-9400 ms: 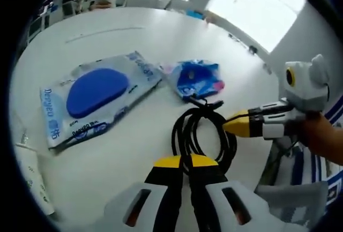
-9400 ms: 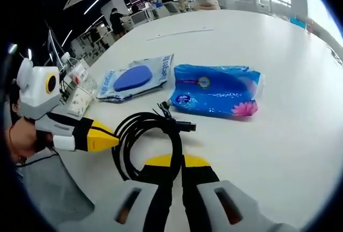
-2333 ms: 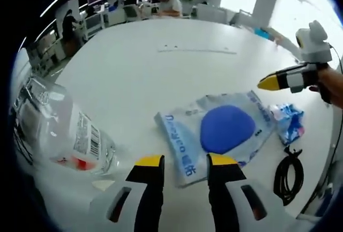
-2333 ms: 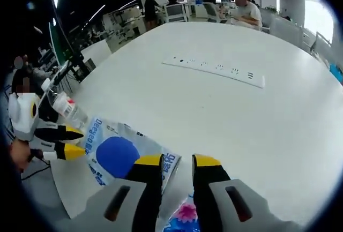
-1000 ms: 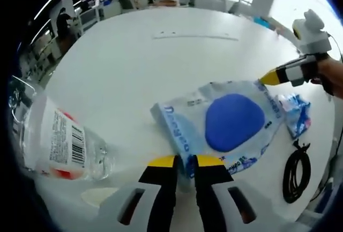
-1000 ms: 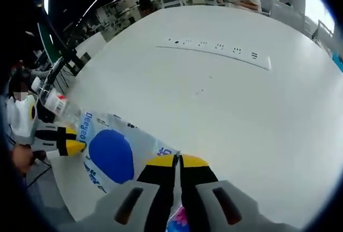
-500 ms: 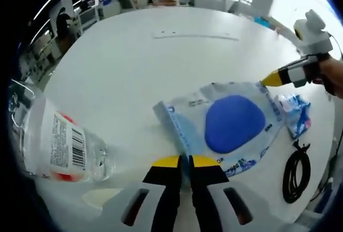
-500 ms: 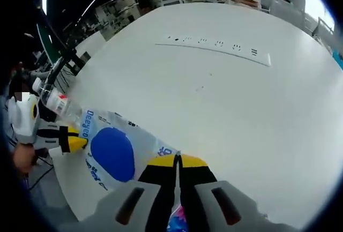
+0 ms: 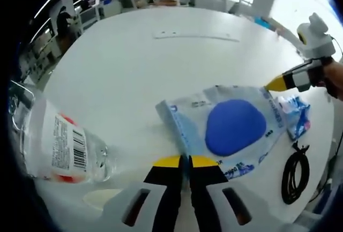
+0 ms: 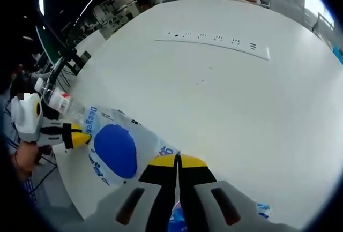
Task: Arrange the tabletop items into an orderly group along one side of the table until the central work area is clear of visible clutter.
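Observation:
A clear wipes pack (image 9: 230,127) with a blue oval lid is stretched between both grippers. My left gripper (image 9: 184,162) is shut on the pack's near edge. My right gripper (image 9: 278,83), entering from the right, pinches the far corner. In the right gripper view my right gripper (image 10: 177,161) is shut on the wipes pack (image 10: 115,151), and the left gripper (image 10: 80,137) holds its other end. A blue tissue pack (image 9: 297,117) and a coiled black cable (image 9: 295,170) lie by the table edge.
A clear plastic bottle (image 9: 59,146) with a barcode label lies on its side to the left of my left gripper, also visible as the bottle (image 10: 56,100) at the table's rim. A white power strip (image 10: 214,42) lies across the white table's (image 9: 134,76) middle. People sit at desks beyond.
Both grippers let go of the black cable, came to the wipes pack open, and shut on its opposite ends. In the last half second the pack shifted slightly between them.

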The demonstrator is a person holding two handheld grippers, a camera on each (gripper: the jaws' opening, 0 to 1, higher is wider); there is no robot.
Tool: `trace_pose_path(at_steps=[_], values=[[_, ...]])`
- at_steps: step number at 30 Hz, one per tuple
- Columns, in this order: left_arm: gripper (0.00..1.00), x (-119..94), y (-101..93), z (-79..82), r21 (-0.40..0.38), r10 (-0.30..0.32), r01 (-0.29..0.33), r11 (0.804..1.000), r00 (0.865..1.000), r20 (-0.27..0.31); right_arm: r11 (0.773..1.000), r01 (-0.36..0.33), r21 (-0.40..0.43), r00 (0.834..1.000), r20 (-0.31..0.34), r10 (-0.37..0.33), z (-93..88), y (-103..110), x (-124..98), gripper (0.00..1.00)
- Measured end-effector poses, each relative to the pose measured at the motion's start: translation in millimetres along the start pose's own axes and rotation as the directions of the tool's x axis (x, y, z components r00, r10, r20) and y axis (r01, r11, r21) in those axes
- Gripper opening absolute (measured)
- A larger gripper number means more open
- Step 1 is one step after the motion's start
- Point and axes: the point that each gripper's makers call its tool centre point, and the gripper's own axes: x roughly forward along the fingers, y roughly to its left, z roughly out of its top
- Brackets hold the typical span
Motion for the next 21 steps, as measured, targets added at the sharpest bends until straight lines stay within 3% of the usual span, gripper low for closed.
trace_pose_path(at_steps=[21], values=[[0.00,1.1,-2.5,1.1,0.000,-0.015,0.015,1.000,1.000,-0.004,1.000,-0.008,-0.028,0.997,-0.075,0.006,-14.4,2.2,-8.7,0.00]])
